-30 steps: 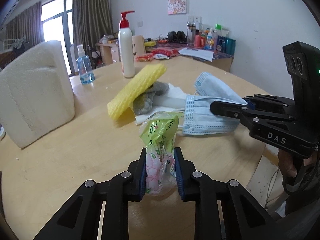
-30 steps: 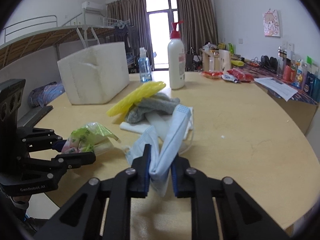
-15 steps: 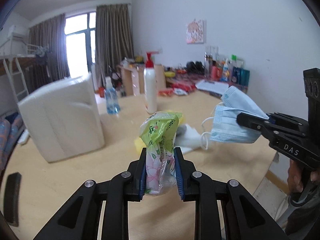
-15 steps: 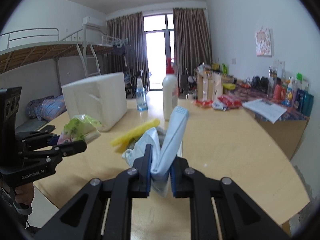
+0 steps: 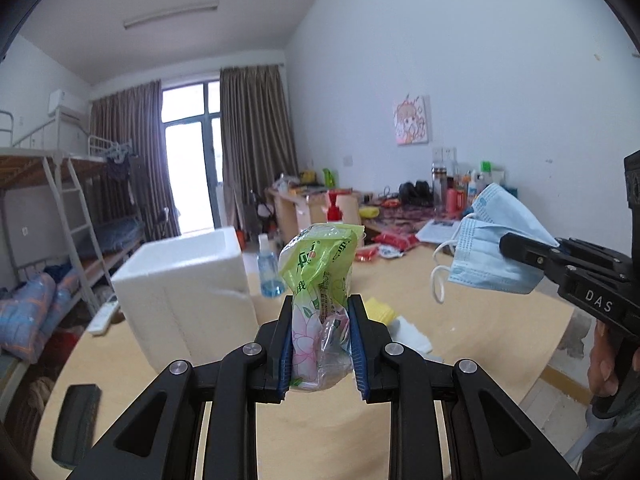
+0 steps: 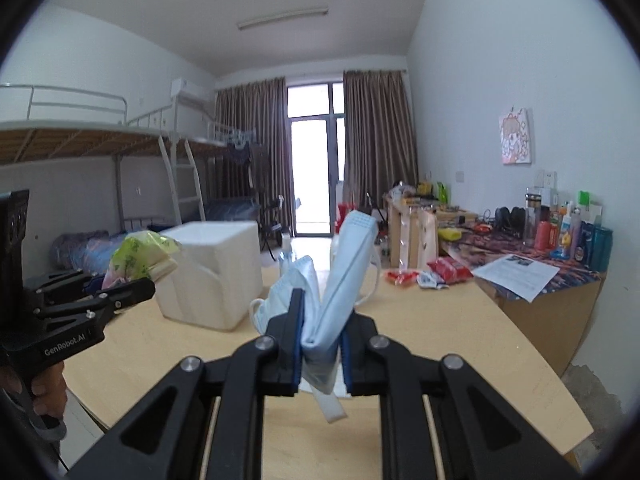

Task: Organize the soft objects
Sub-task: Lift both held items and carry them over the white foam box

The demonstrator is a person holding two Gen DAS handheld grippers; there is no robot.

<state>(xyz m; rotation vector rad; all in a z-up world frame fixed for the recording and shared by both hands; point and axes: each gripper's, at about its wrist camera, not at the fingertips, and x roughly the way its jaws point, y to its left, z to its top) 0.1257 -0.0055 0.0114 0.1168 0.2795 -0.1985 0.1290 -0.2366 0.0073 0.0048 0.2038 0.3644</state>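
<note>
Right now your left gripper (image 5: 320,340) is clamped on a green and pink tissue packet (image 5: 320,280), which stands upright between the blue pads at the lower centre of the left wrist view, lifted clear of the counter (image 5: 500,328). Your right gripper (image 6: 320,346) is pressed tight on a folded pale blue face mask (image 6: 344,264), its two halves fanning upward from the pads in the middle of the right wrist view, with a white ear loop hanging off each side. In the left wrist view that mask shows at the right edge, held in the air above the counter, and your hand (image 5: 604,364) wraps the handle below it. A white foam box (image 5: 188,284) sits on the counter at centre left, with a small blue bottle (image 5: 270,272) just beside it. A yellow sponge (image 5: 380,310) and a white cloth (image 5: 408,332) lie on the counter behind the packet, partly hidden by the gripper.
</note>
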